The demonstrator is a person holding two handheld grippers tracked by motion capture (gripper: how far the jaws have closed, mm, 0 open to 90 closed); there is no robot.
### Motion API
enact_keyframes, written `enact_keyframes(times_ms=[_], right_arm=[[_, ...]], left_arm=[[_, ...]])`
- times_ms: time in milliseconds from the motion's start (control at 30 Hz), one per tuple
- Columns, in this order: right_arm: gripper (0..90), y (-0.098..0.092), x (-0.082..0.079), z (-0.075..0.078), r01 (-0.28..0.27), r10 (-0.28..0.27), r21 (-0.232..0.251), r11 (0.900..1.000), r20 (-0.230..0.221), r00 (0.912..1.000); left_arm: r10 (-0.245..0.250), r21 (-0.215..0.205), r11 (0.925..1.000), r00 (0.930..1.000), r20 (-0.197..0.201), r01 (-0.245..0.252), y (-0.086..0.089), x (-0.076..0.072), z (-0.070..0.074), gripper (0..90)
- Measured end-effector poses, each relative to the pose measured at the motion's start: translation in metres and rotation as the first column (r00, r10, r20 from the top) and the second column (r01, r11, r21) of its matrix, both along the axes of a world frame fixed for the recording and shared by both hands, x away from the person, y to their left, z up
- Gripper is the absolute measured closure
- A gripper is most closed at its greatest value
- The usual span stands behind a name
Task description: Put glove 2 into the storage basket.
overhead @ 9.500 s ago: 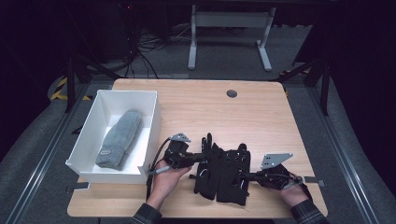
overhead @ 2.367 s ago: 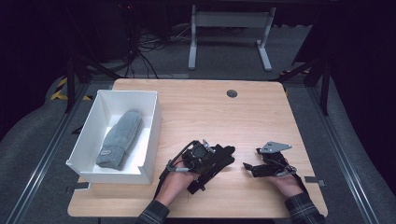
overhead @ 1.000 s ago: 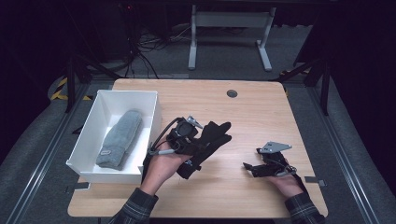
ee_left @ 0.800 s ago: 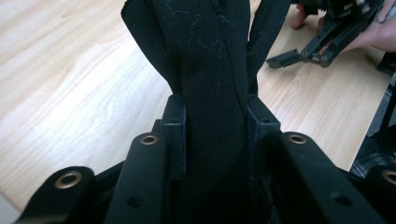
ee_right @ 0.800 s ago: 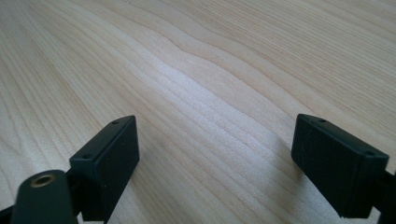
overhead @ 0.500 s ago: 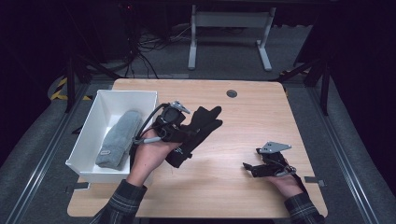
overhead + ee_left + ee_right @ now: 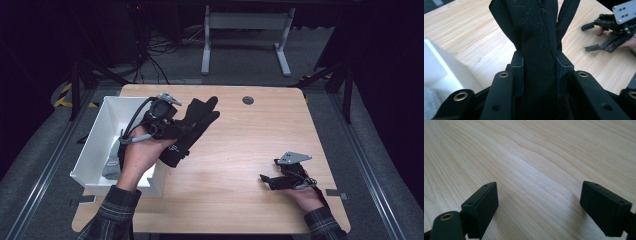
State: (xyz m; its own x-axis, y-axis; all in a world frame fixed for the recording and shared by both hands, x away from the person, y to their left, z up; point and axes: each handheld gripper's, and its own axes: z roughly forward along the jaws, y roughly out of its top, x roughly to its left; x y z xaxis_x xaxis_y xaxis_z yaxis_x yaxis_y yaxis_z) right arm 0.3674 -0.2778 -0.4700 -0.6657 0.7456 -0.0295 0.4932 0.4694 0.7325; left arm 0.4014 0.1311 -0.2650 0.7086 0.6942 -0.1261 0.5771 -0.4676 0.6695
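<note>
so far the black glove [image 7: 192, 131] is off the table and in the air, pinched between the jaws of the left gripper [image 7: 176, 131], which clamp on its cuff end while its fingers point toward the table's far edge. in the left gripper view the cloth [image 7: 537, 50] fills the gap and both pads press into it from either side. it hangs over the table's left part, just beside the right wall of the white bin [image 7: 97, 145] that sits along the left edge. a grey glove [image 7: 112, 162] already lies inside that bin, partly hidden by the left hand [image 7: 137, 155]. judging by that, the work is about half done: one glove is stowed, the black one is lifted and nearly at the bin, and what seems left is carrying it over the wall and letting go. the right gripper [image 7: 272, 181] rests near the table's near right corner, its jaws standing wide apart with only bare wood [image 7: 536, 165] between them, holding nothing.
</note>
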Motion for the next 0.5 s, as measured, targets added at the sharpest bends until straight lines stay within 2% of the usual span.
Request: enact_keyframes(times_ms=[200, 433, 500], right_arm=[[15.5, 0.0, 0.0, 0.0, 0.0, 0.0, 0.0, 1.0, 0.0, 1.0], [15.5, 0.0, 0.0, 0.0, 0.0, 0.0, 0.0, 1.0, 0.001, 1.0], [15.5, 0.0, 0.0, 0.0, 0.001, -0.001, 0.0, 1.0, 0.0, 1.0]], left_arm=[[0.05, -0.002, 0.9988, 0.9987, 0.008, -0.05, 0.021, 0.002, 0.006, 67.4], [0.123, 0.008, 0.9923, 0.9924, 0.002, -0.123, 0.05, 0.001, 0.007, 67.4], [0.131, 0.01, 0.9913, 0.9914, 0.001, -0.131, 0.054, 0.001, 0.007, 67.4]])
